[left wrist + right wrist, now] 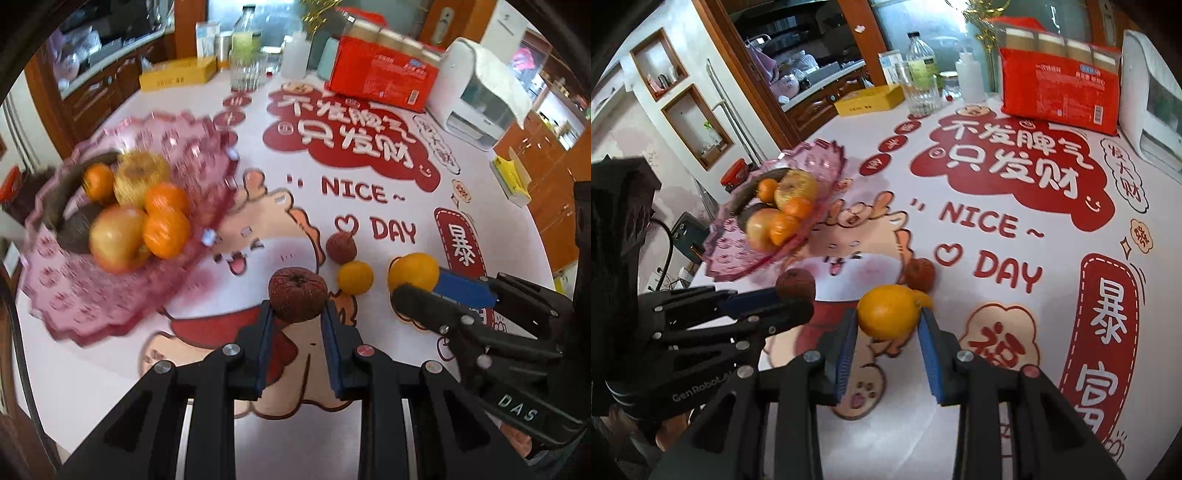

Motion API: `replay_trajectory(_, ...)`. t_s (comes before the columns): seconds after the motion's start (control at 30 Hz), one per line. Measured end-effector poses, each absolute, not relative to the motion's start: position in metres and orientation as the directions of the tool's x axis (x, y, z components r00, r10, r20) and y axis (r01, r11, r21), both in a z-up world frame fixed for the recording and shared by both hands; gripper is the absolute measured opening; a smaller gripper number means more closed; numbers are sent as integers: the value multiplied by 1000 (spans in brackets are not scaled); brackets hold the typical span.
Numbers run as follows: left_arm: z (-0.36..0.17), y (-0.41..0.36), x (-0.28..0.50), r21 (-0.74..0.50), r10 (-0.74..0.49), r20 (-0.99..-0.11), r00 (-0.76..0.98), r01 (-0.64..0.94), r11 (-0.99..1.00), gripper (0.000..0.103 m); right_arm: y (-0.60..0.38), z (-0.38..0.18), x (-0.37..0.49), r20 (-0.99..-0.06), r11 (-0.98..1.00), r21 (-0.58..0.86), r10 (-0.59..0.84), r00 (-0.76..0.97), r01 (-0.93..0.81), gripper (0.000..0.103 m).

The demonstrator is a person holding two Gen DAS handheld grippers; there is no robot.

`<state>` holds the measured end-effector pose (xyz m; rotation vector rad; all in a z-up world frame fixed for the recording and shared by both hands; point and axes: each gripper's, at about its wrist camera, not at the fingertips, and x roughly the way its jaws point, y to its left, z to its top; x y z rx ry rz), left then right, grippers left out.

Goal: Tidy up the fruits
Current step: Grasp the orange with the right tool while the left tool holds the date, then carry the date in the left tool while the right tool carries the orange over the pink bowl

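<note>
My left gripper (297, 314) is shut on a wrinkled dark red fruit (297, 293), held above the printed tablecloth. My right gripper (886, 321) is shut on a yellow-orange citrus (888, 312); the left wrist view shows it at the right (413, 272). On the cloth lie a small orange (355, 277) and a rough reddish fruit (341, 247), seen also from the right wrist (921, 274). A pink scalloped fruit plate (92, 295) at the left holds apples (116, 238) and several oranges (166, 232). In the right wrist view that plate (731, 254) is far left.
At the table's far side stand a red package (380, 79), a white appliance (476, 96), a glass (247, 72), a bottle (245, 37), a white bottle (293, 55) and a yellow box (177, 74). A yellow-white box (511, 177) lies near the right edge.
</note>
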<state>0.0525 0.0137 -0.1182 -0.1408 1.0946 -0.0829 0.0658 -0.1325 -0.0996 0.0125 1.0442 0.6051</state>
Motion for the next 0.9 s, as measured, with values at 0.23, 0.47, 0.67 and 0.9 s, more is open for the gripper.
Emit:
replay_trajectory(0.23,-76,53,48,-114,-112,-860,499,26,993,24,-102,-61,54,-765,835,279,492,415,-474,34)
replay_trajectory(0.47,-44,111,55,-85,-80,-841,535,16,996,24,-59,-20,49,-713,836,257,502,489,-484,34)
replay_trajectory(0.67,-31,155,62,-70,-69,-832,550,19,997,24,-18,-2,51,-697,845,234,491,523,-481,34)
replay_trajectory(0.9,-30,195,76,-55,-65,-828,557,35,998,24,27,6,64,-686,861,200,464,560,-468,34)
